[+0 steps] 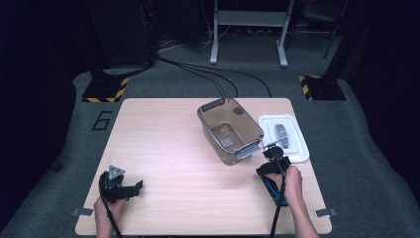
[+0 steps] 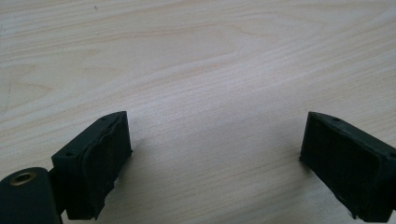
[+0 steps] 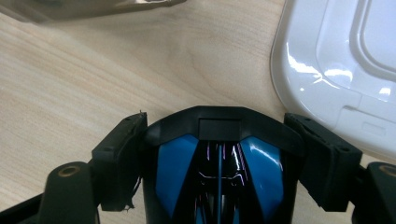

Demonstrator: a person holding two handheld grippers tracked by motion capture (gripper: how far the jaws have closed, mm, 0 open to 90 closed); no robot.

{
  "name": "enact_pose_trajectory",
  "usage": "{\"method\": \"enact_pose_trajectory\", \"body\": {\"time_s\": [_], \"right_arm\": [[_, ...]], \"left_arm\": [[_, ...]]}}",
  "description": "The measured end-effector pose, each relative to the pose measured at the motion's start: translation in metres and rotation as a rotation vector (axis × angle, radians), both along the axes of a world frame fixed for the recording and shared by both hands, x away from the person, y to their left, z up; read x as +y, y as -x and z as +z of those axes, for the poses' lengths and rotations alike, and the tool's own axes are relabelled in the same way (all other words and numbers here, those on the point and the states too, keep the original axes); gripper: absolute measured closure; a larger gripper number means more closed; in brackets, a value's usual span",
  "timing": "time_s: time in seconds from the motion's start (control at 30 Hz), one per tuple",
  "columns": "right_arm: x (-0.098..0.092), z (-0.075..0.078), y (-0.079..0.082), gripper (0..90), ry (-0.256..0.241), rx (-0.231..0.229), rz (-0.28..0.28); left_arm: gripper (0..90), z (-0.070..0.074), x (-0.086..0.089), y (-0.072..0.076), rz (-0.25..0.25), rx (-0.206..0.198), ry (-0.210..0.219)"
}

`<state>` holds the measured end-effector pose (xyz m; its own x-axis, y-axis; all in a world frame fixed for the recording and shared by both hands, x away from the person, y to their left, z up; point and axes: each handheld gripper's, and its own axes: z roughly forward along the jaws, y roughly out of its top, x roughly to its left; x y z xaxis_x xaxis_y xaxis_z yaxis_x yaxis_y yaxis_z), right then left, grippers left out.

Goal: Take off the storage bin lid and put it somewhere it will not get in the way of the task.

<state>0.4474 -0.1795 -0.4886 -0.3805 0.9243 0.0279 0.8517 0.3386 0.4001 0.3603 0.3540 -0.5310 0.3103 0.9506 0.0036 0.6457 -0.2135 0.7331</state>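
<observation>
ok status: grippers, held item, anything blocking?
Left gripper open, empty, over bare table. Right gripper shut on blue-and-black object. White lid just ahead right; brown bin ahead left.

A light wooden table (image 1: 163, 148) carries a brown bin (image 1: 230, 130) and white lid (image 1: 285, 137).

a single black "6" (image 1: 101, 120) is marked on the grey floor (image 1: 59, 144), beyond the table's far-left corner, well ahead of the left gripper (image 1: 130, 189). nothing else is legible.
</observation>
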Motion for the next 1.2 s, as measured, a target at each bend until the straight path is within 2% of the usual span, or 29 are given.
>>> {"method": "enact_pose_trajectory", "body": {"time_s": [0.1, 0.5, 0.8, 1.0, 1.2], "right_arm": [[-0.001, 0.003, 0.002, 24.1, -0.011, 0.010, -0.004], [-0.013, 0.037, 0.018, 24.3, -0.061, -0.071, 0.008], [-0.012, 0.067, 0.029, 24.4, -0.032, -0.125, 0.033], [-0.008, 0.081, 0.032, 24.3, 0.017, -0.113, 0.059], [-0.006, 0.091, 0.030, 24.3, 0.029, -0.098, 0.078]], "left_arm": [[8.3, 0.000, 0.000, 0.000, 0.000, 0.000, 0.000], [8.3, 0.000, 0.000, 0.000, 0.001, -0.002, 0.002], [8.3, -0.001, 0.000, 0.000, 0.004, -0.007, 0.001], [8.4, 0.000, 0.000, 0.000, 0.001, -0.003, 0.002], [8.3, 0.000, 0.000, 0.000, 0.003, -0.006, 0.002]]}}
